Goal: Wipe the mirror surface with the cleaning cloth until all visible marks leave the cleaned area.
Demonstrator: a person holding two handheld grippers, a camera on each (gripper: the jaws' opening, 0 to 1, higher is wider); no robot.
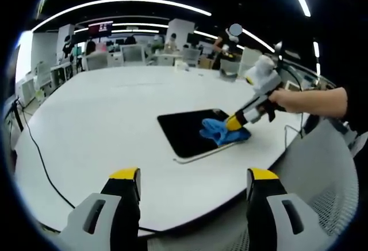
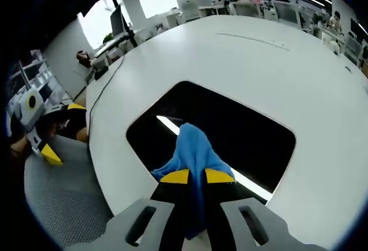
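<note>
A dark rectangular mirror (image 1: 187, 130) lies flat on the white table (image 1: 103, 118). In the left gripper view a blue cleaning cloth (image 1: 221, 131) rests on the mirror's right part, with my right gripper (image 1: 234, 122) shut on it, held by a person's hand (image 1: 287, 98). In the right gripper view the cloth (image 2: 192, 153) hangs from the right gripper (image 2: 196, 176) onto the mirror (image 2: 241, 130), which reflects a ceiling light strip. My left gripper (image 1: 194, 176) is open over the table's near edge, well short of the mirror. The left gripper (image 2: 49, 150) also shows at the left of the right gripper view.
A black cable (image 1: 40, 159) runs across the table's left side. Office chairs (image 1: 132, 53), desks and standing people (image 1: 221, 46) line the far side of the room. A grey mesh chair (image 2: 63, 199) sits by the table's edge.
</note>
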